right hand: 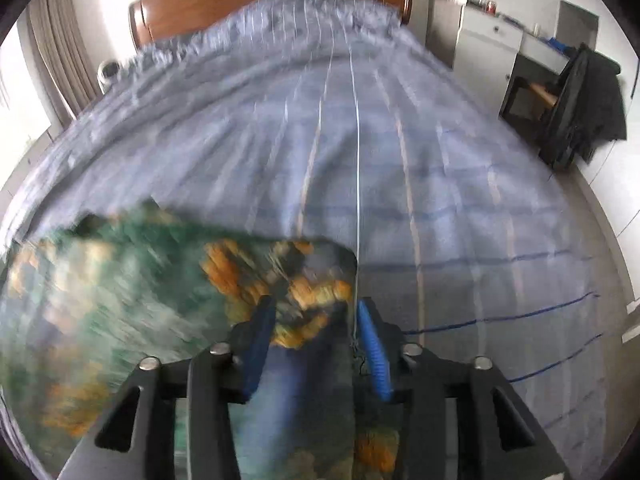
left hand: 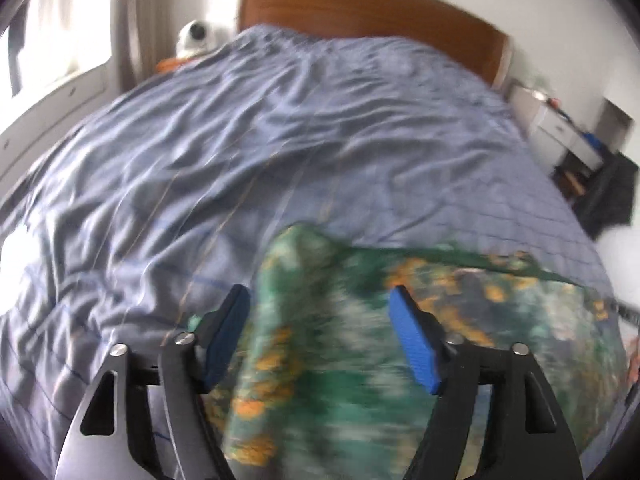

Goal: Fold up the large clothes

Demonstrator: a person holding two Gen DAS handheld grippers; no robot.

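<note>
Green garment (left hand: pixel 320 360) (blurred) between open left tongs (left hand: pixel 320 300).

Garment (left hand: pixel 320 360) motion-blurred, pattern unreadable; lower part cut off.

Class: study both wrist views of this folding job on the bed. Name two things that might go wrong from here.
1. The left gripper is wide open around the green floral garment, so that side may drop and spoil the fold.
2. Both views are motion-blurred; moving fast, the right gripper, only partly closed on bunched cloth, might lose it or snag the wrinkled blue bedspread.
</note>
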